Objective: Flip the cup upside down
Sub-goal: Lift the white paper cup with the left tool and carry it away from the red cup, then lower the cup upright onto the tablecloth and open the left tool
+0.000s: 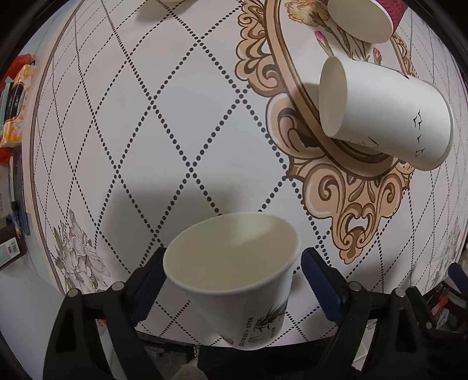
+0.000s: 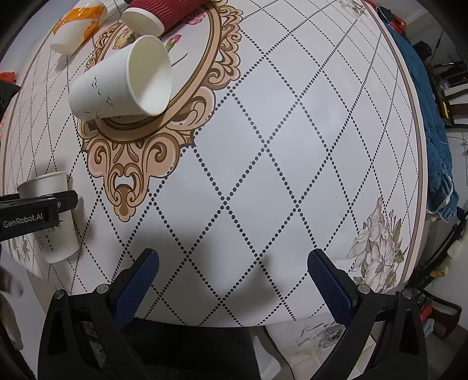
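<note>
A white paper cup with a plant print point(image 1: 234, 274) stands mouth up between the blue pads of my left gripper point(image 1: 232, 257); the left pad touches its wall and the right pad stands a little off it. In the right wrist view the same cup point(image 2: 55, 222) sits at the far left near the table's edge, with the left gripper's black finger point(image 2: 38, 207) across it. My right gripper point(image 2: 232, 263) is open and empty above the bare patterned table point(image 2: 292, 131).
A white cup with a bird print point(image 1: 386, 114) point(image 2: 122, 79) lies on its side on the ornate medallion. A red ribbed cup point(image 2: 163, 14) point(image 1: 368, 17) and an orange-patterned cup point(image 2: 76, 26) lie behind it. Clutter lines the table's left edge point(image 1: 14, 99); blue cloth point(image 2: 433, 140) hangs at the right.
</note>
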Demonstrator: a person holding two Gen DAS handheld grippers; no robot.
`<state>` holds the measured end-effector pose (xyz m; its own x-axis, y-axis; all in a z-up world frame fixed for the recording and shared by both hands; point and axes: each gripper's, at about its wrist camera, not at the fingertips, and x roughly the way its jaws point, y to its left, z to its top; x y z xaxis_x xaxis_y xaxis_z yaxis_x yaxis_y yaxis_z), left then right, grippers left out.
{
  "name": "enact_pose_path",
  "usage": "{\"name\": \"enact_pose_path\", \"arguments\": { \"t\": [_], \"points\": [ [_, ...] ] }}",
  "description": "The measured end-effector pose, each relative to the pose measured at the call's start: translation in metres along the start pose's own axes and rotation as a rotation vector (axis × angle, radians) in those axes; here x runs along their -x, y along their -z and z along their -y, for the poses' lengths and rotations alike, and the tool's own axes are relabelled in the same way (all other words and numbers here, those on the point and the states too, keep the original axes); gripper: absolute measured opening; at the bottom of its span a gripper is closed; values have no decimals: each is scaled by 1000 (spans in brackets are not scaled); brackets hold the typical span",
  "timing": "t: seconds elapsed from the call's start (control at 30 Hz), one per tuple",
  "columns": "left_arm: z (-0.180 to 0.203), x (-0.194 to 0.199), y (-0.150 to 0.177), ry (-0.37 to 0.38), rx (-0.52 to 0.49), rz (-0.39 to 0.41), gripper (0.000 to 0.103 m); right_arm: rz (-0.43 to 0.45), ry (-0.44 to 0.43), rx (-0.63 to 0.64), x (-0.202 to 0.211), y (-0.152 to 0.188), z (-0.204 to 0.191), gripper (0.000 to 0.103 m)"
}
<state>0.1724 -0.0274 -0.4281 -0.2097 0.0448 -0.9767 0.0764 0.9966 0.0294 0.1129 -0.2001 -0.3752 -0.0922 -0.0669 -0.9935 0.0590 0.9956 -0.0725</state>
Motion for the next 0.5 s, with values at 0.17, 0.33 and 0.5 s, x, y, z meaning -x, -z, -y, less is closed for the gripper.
{"name": "enact_pose_path", "arguments": {
  "t": [0.17,0.33,0.5],
  "points": [
    [-3,3,0,14,7,6,91,-2,1,-7,-2,5,2,103],
    [-15,20,8,32,20,23,91,5,-4,-10,1,8,0,103],
    [-25,49,24,28,35,80,91,15,-17,-16,9,15,-2,103]
  ]
}}
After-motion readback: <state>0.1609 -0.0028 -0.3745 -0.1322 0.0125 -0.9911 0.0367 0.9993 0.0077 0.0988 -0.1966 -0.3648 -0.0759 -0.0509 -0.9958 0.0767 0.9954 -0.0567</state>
